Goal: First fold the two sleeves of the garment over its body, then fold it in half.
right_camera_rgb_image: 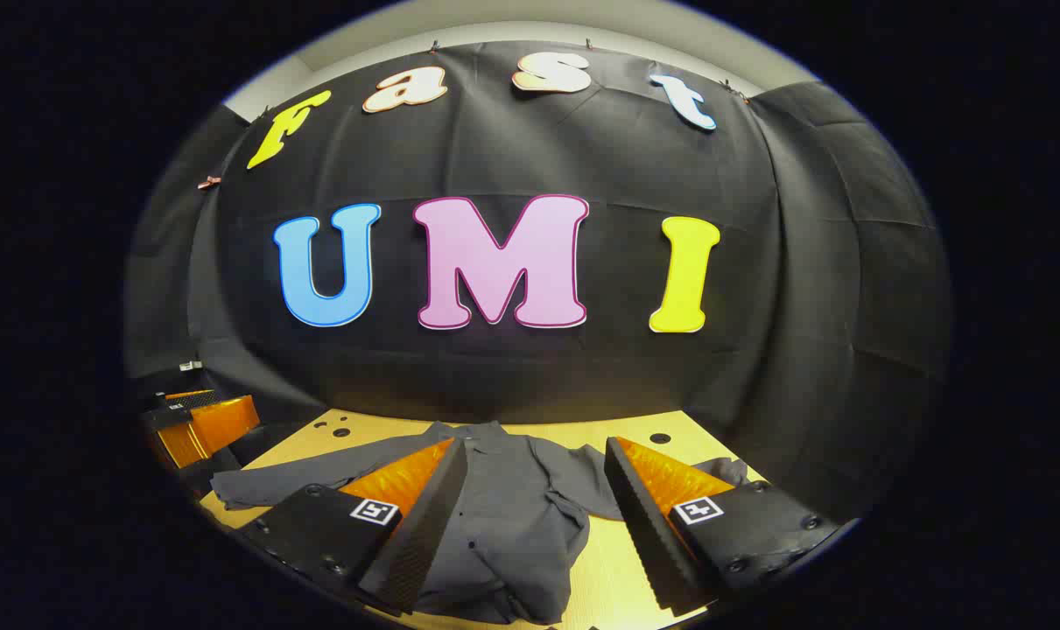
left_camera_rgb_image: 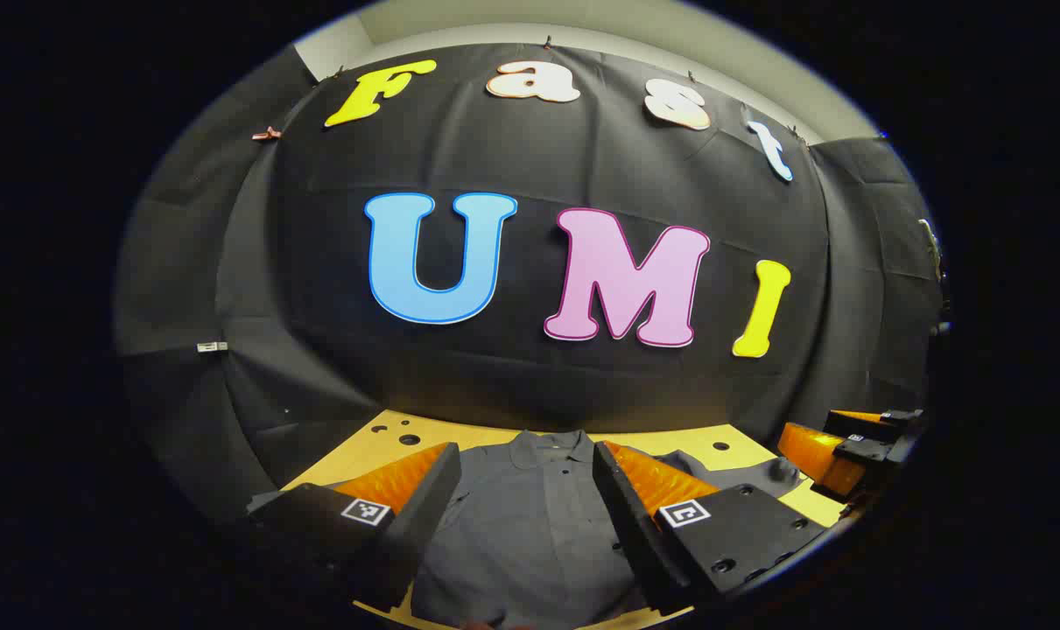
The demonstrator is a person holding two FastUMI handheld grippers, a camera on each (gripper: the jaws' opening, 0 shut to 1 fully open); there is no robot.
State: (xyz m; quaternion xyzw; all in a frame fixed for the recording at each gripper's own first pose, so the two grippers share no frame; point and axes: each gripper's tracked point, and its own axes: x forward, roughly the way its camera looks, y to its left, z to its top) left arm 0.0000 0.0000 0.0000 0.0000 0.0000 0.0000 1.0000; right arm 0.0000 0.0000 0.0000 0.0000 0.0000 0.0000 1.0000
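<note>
Dark grey collared button-front shirt (right_camera_rgb_image: 512,507) spread on the pale wooden surface (right_camera_rgb_image: 608,560) — folding not yet begun.
Both sleeves lie outstretched; left tool (left_camera_rgb_image: 525,490) and right tool (right_camera_rgb_image: 537,494) hover above — jaws wide, holding nothing. Sleeve folds and halving remain.

Both views look low across the table (left_camera_rgb_image: 381,437) toward the booth wall, sharing the shirt (right_camera_rgb_image: 494,499)

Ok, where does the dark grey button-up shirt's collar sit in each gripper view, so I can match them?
Left gripper view: the shirt's collar sits low at centre, between that gripper's two fingers, at the table's far edge.
Right gripper view: the collar sits low, slightly left of centre, just above the left finger's tip.
Shared landmark: the light wooden table with round holes, under the shirt.
</note>
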